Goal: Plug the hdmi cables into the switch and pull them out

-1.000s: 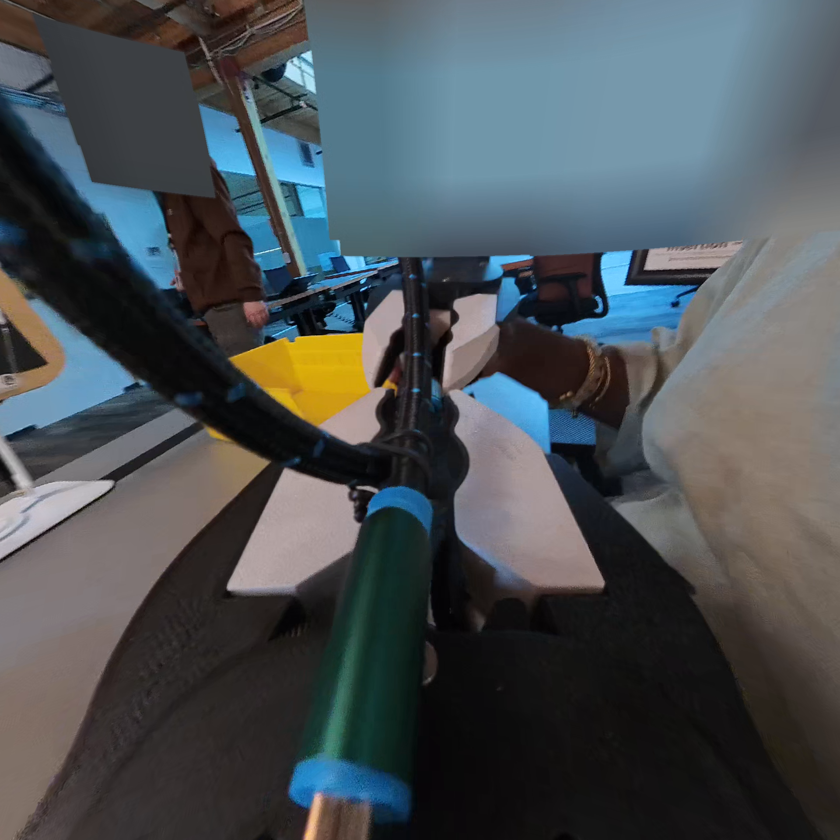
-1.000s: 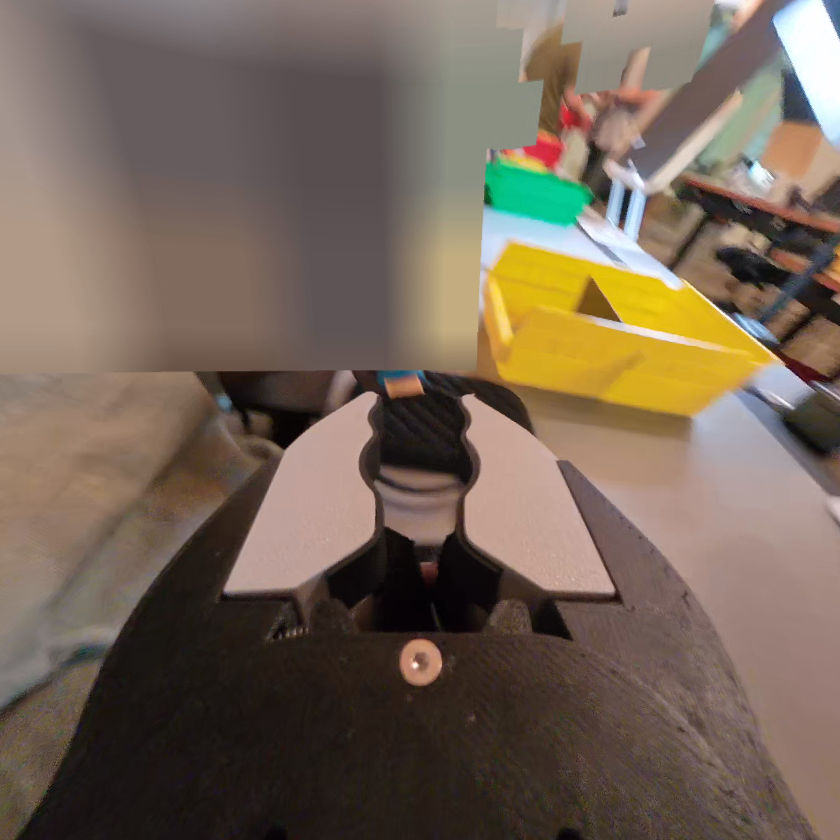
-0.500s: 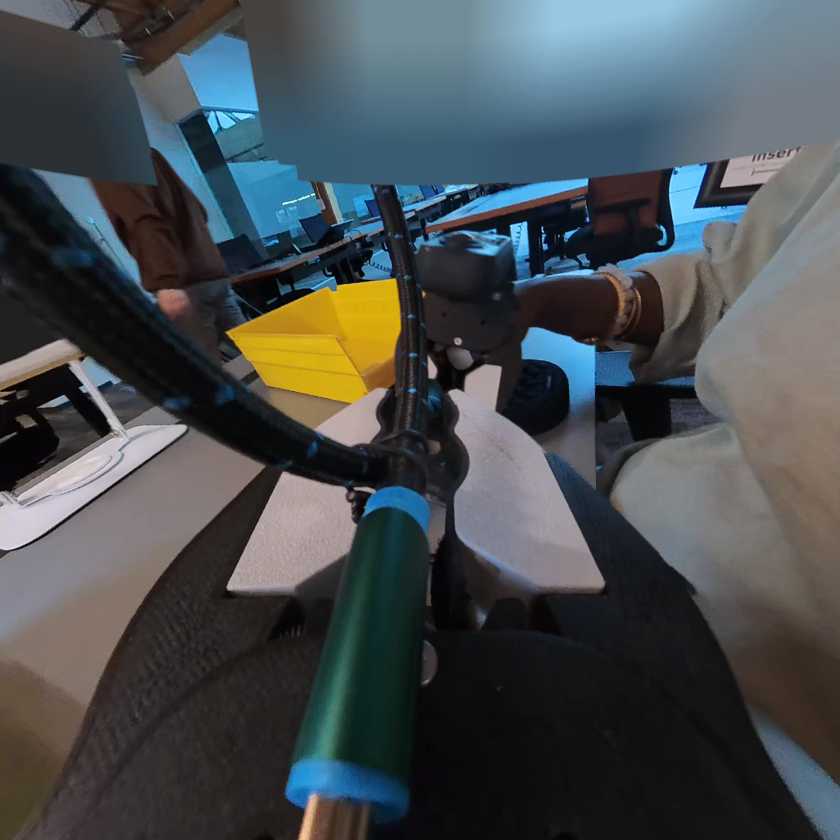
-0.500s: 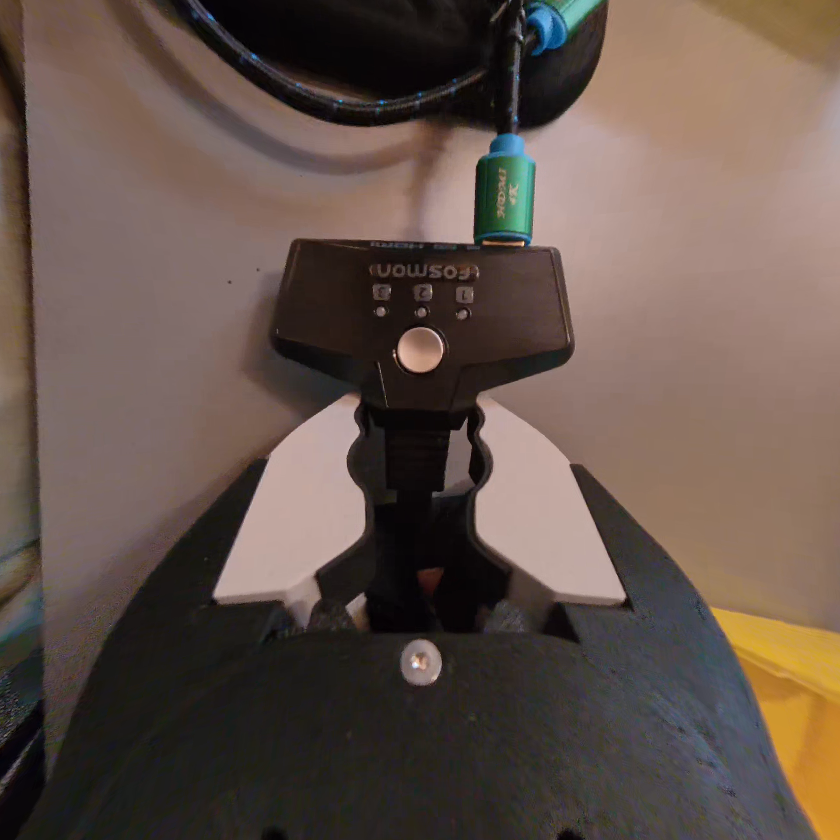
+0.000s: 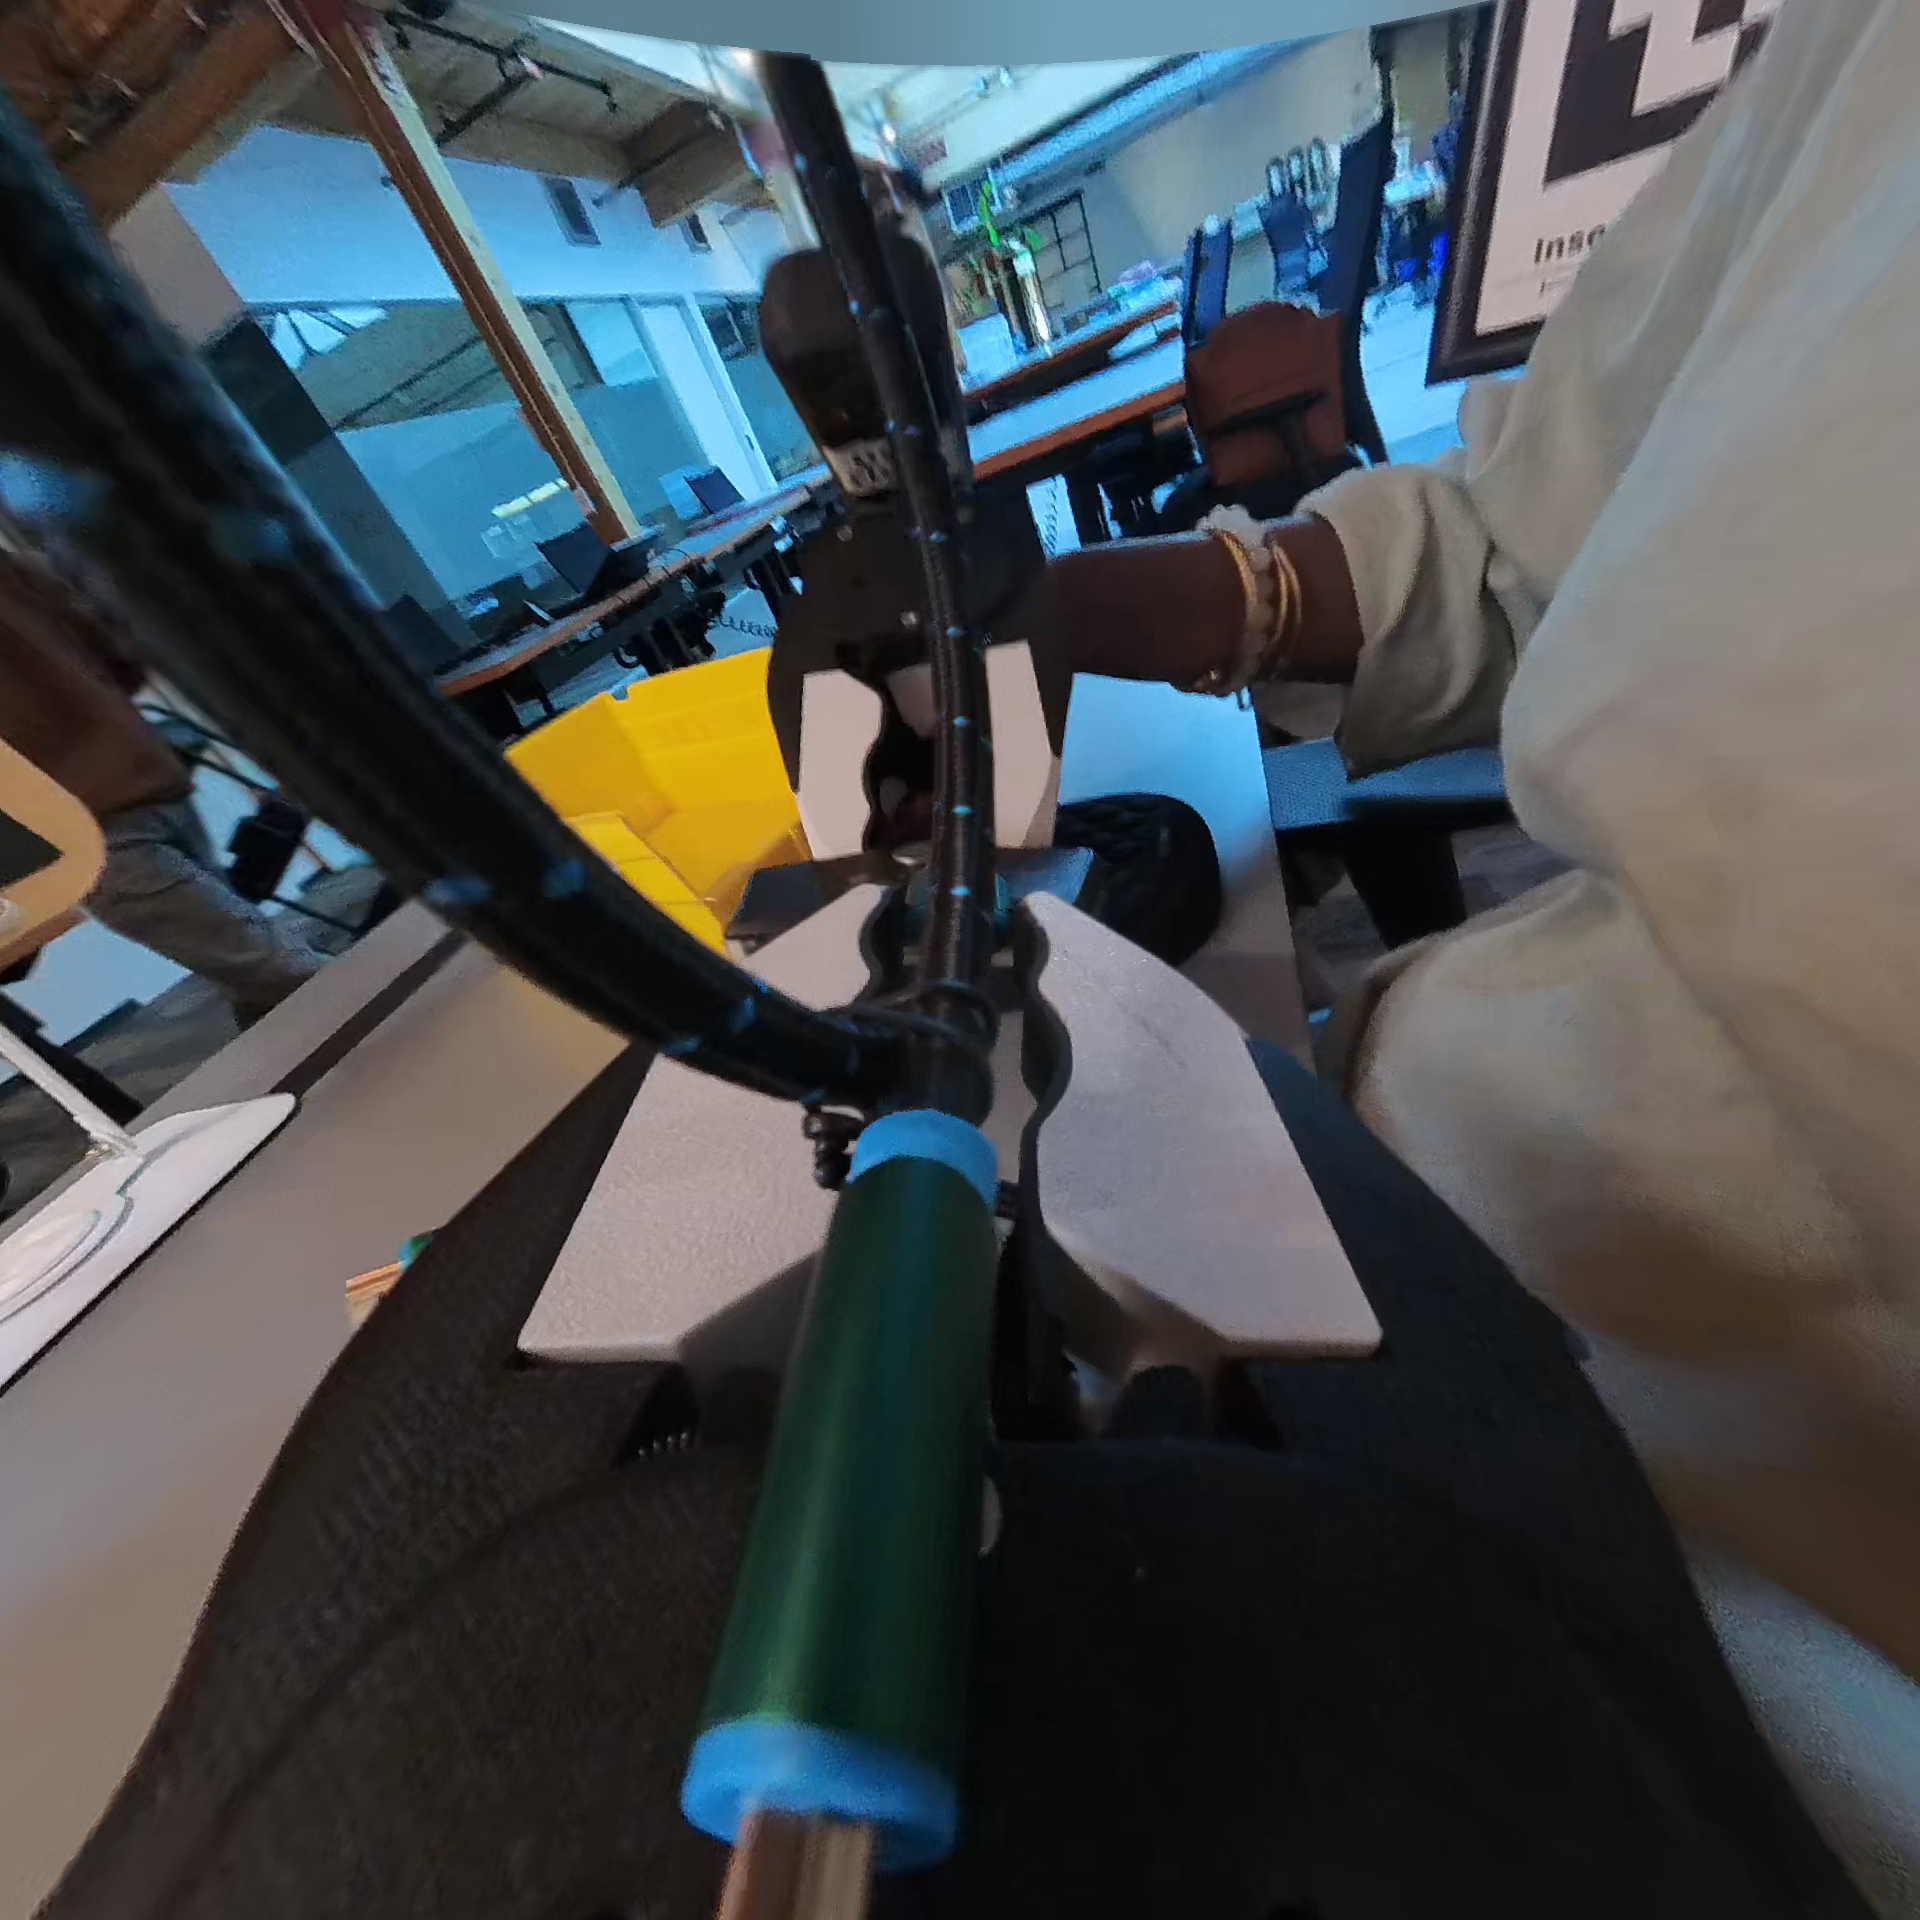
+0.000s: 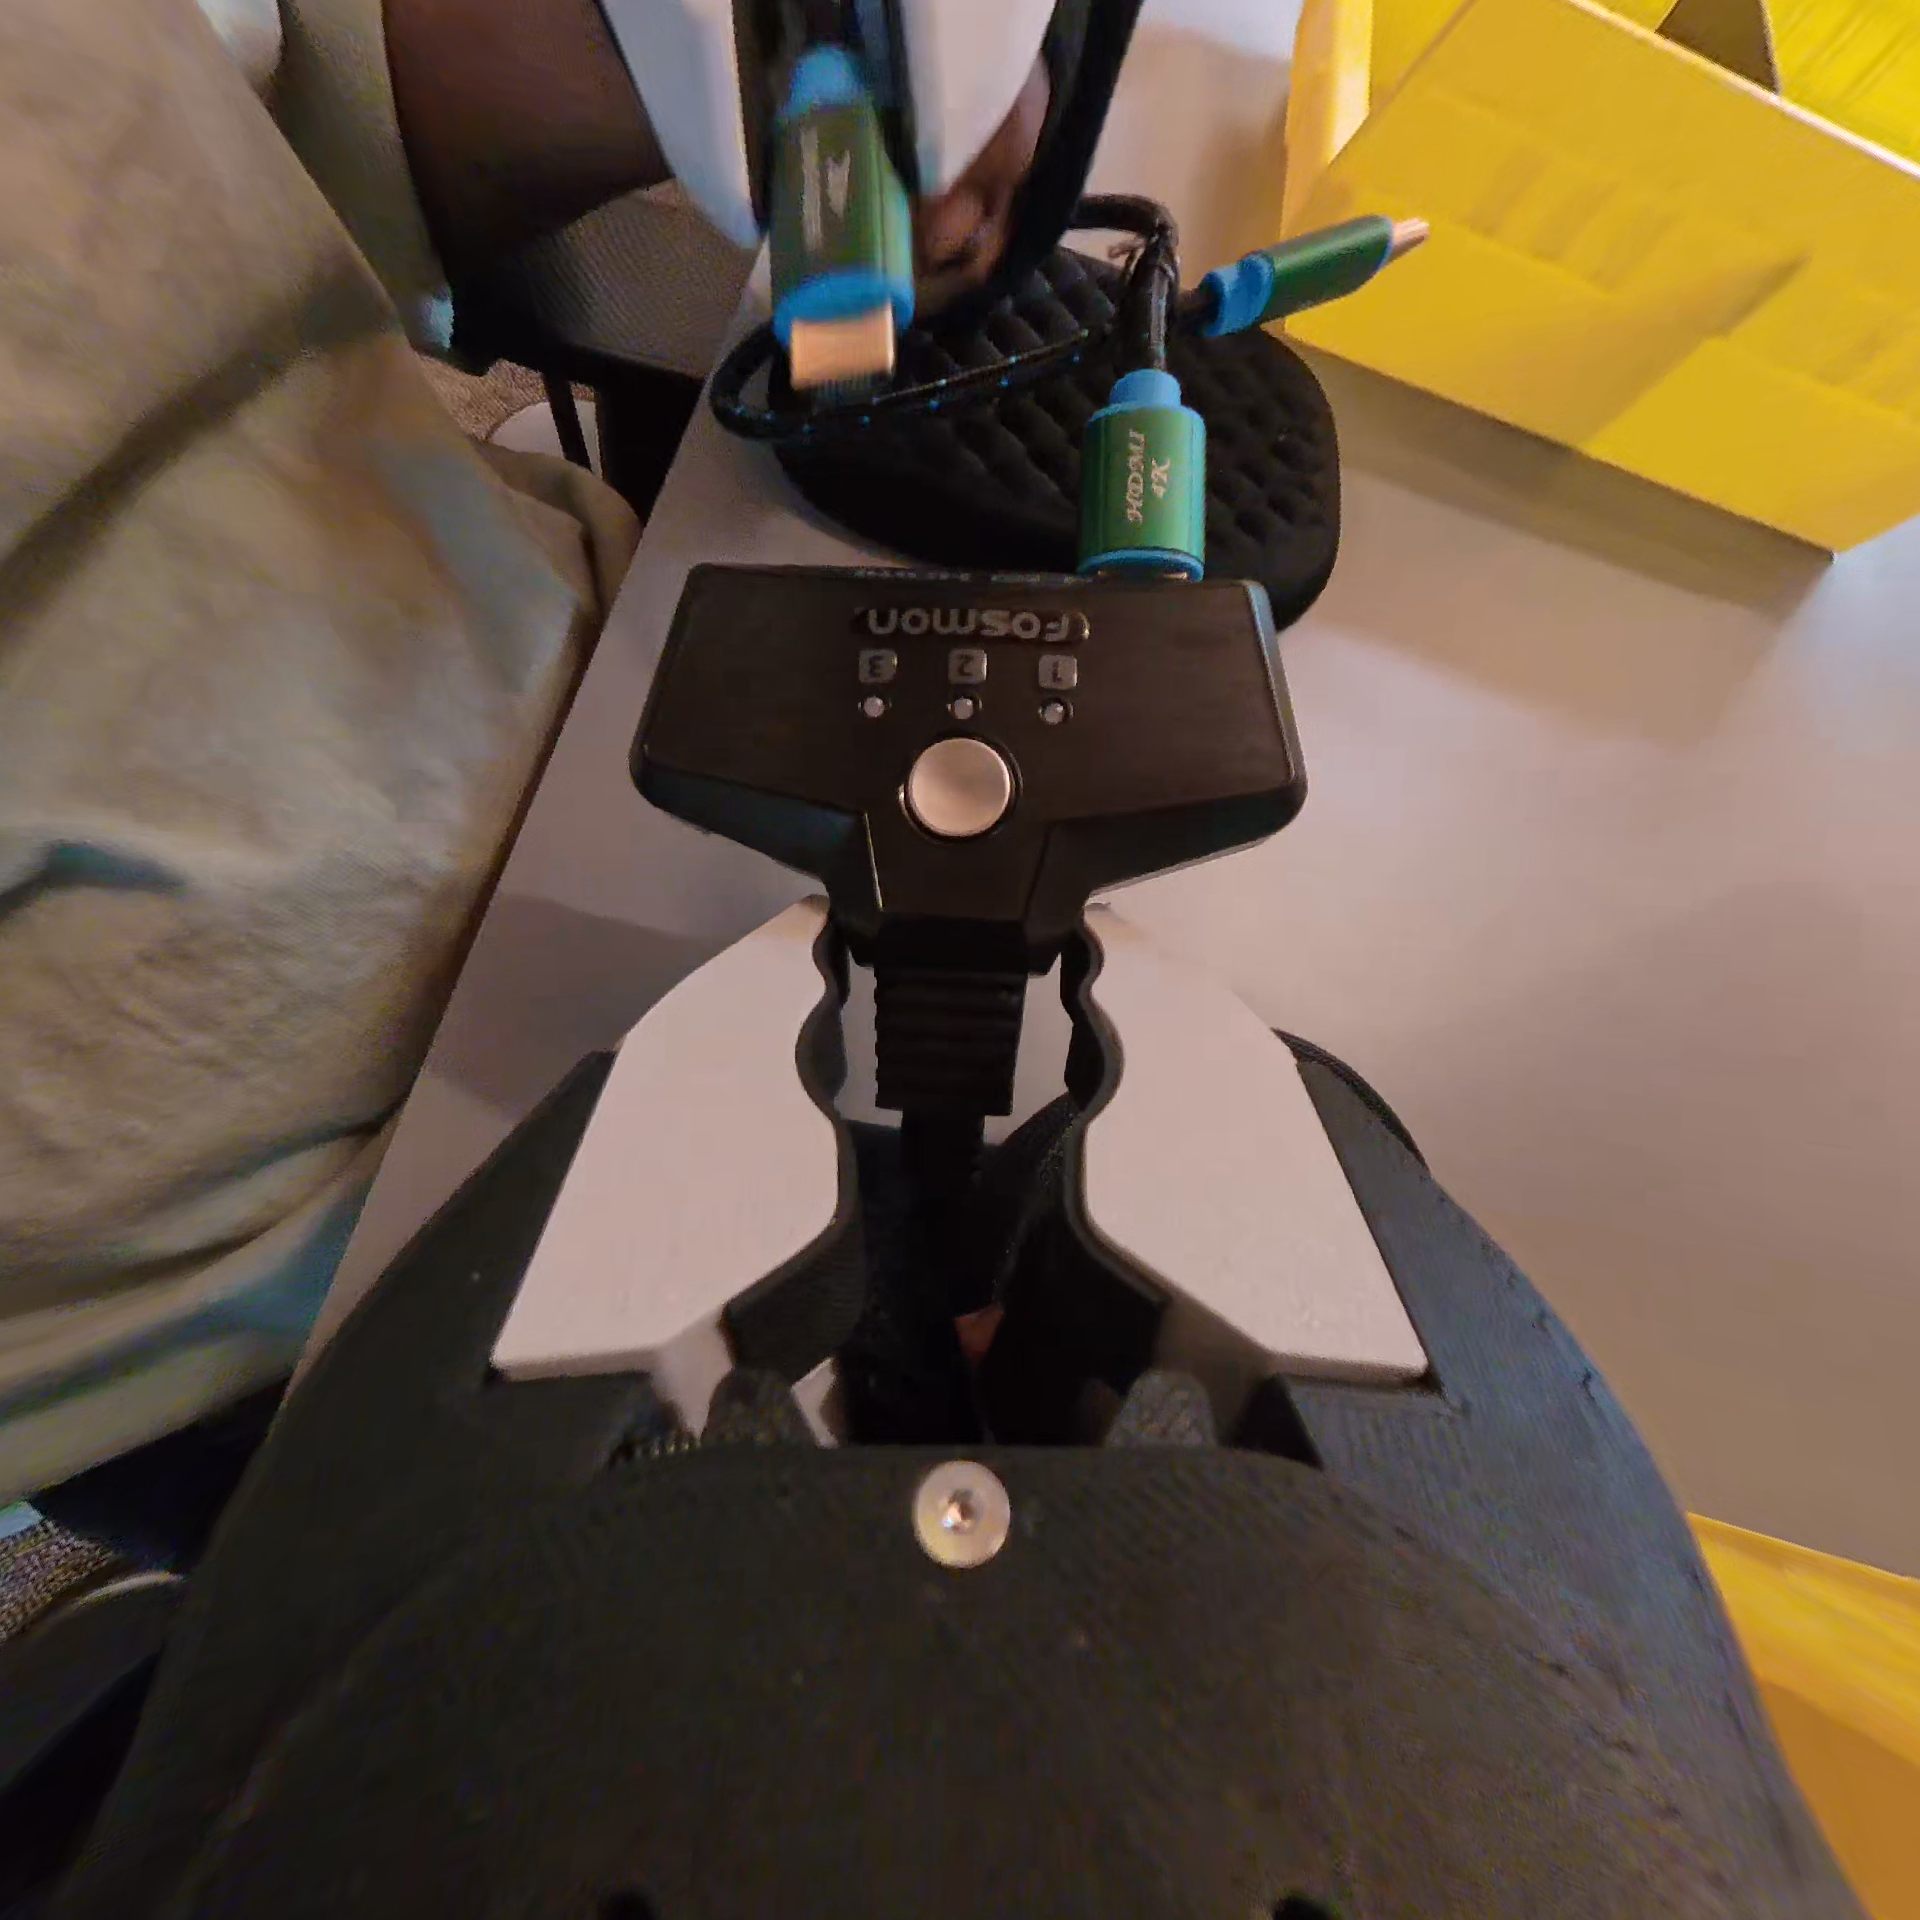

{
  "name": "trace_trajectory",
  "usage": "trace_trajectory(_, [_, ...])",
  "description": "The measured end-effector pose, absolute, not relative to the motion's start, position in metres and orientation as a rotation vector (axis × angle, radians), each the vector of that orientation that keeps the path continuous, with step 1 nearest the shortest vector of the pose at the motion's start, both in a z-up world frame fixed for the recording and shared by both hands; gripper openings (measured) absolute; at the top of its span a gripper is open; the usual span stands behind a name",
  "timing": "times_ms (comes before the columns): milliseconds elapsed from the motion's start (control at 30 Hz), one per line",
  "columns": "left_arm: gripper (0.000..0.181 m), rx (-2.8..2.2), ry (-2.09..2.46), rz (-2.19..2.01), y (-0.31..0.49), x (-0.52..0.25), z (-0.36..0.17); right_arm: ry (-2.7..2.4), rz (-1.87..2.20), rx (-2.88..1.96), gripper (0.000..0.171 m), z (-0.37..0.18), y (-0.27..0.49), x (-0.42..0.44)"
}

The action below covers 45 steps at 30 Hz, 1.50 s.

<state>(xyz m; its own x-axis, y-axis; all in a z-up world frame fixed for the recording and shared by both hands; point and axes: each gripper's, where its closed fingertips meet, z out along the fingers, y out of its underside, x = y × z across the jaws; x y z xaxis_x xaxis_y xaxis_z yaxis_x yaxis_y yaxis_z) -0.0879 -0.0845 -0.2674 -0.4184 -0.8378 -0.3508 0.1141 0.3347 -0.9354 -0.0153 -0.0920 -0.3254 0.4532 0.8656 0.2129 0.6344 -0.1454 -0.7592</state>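
Grippers working together at a grey table (image 6: 1507, 831). We are clamping the right gripper (image 6: 956, 935) on the ribbed neck of the black HDMI switch (image 6: 966, 707), which is lying flat on the table near its edge. One green HDMI plug (image 6: 1141, 488) is sitting in the switch's far edge, at our right. We are pinching a braided black cable (image 5: 951, 831) with the left gripper (image 5: 951, 935); its jaws are closed on it, and its green connector (image 5: 862, 1455) is pointing back toward the camera. Another loose plug (image 6: 1299, 272) is resting on a black quilted pad (image 6: 1195, 468) beside the yellow bin (image 6: 1610, 260).
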Motion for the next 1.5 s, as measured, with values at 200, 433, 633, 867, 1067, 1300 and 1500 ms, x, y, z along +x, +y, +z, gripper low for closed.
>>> trace_trajectory(200, [0.021,-0.685,1.714,-1.247,-0.086,-0.081,-0.28,-1.26,0.345,-1.817,0.04,-0.32,-0.089,-0.018])
trace_trajectory(433, [0.02,-0.71,1.735,-1.263,-0.085,-0.08,-0.284,-1.247,0.336,-1.802,0.04,-0.32,-0.088,-0.017])
trace_trajectory(633, [0.02,-0.71,1.737,-1.271,-0.086,-0.08,-0.285,-1.229,0.337,-1.781,0.04,-0.318,-0.088,-0.016])
trace_trajectory(867, [0.021,-0.729,1.71,-1.342,-0.088,-0.081,-0.28,-1.197,0.351,-1.759,0.04,-0.315,-0.086,-0.017])
trace_trajectory(1067, [0.021,-0.716,1.708,-1.338,-0.09,-0.08,-0.28,-1.189,0.356,-1.742,0.04,-0.313,-0.088,-0.017])
trace_trajectory(1300, [0.02,-0.673,1.697,-1.325,-0.091,-0.079,-0.278,-1.186,0.382,-1.72,0.04,-0.311,-0.091,-0.017])
trace_trajectory(1500, [0.021,-0.683,1.674,-1.374,-0.093,-0.078,-0.274,-1.169,0.393,-1.72,0.04,-0.309,-0.089,-0.018])
